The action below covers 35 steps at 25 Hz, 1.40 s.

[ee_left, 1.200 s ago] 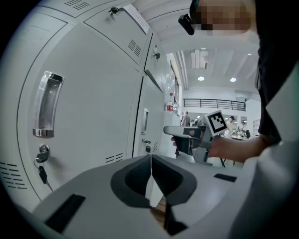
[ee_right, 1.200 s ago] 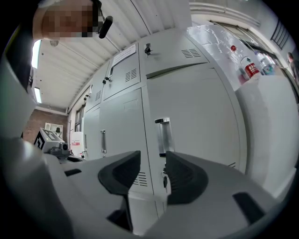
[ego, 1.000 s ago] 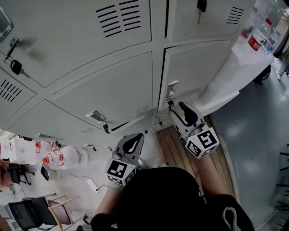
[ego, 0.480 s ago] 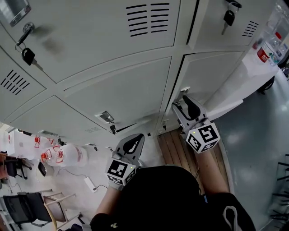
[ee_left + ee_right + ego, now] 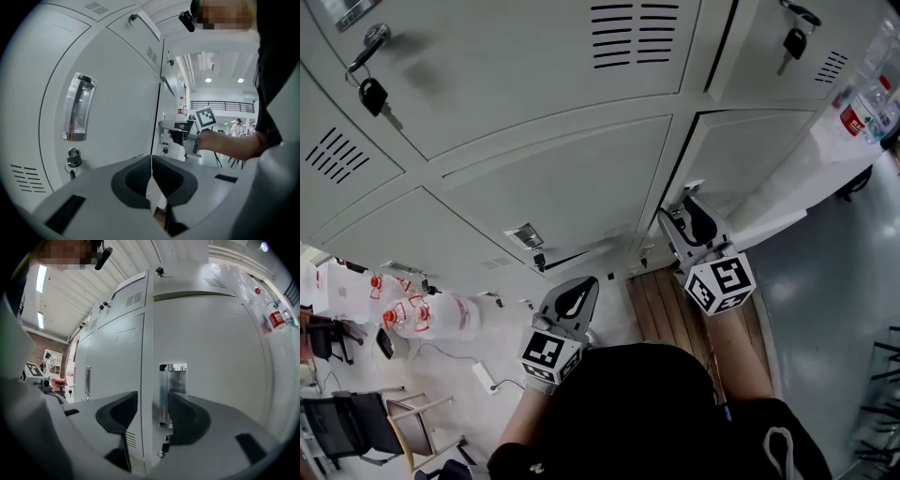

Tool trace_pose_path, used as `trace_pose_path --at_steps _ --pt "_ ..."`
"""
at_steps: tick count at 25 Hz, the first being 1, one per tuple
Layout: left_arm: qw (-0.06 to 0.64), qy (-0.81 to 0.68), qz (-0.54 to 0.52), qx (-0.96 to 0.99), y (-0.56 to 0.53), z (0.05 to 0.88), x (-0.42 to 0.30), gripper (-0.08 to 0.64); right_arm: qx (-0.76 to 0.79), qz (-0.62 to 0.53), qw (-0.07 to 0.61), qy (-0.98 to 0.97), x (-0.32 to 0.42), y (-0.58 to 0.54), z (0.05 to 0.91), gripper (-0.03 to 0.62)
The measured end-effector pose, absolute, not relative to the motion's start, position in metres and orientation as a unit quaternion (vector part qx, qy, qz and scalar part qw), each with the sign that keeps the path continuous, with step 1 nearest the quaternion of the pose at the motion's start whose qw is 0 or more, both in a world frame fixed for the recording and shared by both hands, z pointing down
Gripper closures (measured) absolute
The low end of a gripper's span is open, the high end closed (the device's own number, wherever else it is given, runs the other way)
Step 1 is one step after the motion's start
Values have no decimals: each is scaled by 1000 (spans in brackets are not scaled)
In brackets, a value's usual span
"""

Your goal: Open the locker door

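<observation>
Two tools show in the head view before a wall of grey lockers (image 5: pixel 553 197). At ten o'clock a black-headed key (image 5: pixel 370 94) hangs from a lock. At eight o'clock clear bottles (image 5: pixel 417 319) with red caps sit on the floor, with a chair (image 5: pixel 352 427) at seven.

The left tool (image 5: pixel 574 300) sits low, near six o'clock, apart from every locker. In the left gripper view its jaws are pressed together with nothing between them. A recess (image 5: pixel 77 115) with keys (image 5: pixel 71 163) under it stands at nine o'clock there.

The right tool (image 5: pixel 687 211) is at two o'clock of the left one, its tips close to the left edge of the door (image 5: pixel 750 150). In the right gripper view its jaws stand wide apart, gripping nothing. The door's shiny handle (image 5: pixel 171 380) rises at twelve o'clock, partly behind the right-hand pad, and I cannot tell whether the pad touches it. The door looks shut.

Each tool's cube (image 5: pixel 719 284) bears black-and-white square markers. At two o'clock a bottle (image 5: pixel 861 105) carries a red label, its print too small to read.
</observation>
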<state>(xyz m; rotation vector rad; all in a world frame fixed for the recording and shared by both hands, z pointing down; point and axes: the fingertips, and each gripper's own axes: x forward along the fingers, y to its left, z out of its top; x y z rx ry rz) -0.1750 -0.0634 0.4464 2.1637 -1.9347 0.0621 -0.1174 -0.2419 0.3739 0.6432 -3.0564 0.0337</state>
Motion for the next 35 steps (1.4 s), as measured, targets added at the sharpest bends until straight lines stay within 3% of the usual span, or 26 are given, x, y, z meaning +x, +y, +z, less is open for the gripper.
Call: trace_pose_path --at_steps 8,22,35 --pt "128 -653 21 746 -55 453 -172 537 253 10 4 -968 -95 -242 375 469" --pt "136 -599 28 789 -69 458 -148 537 299 6 2 -954 -45 -219 374 460" --pt "139 -534 42 833 -94 461 -111 537 358 7 -4 -934 8 -210 372 413"
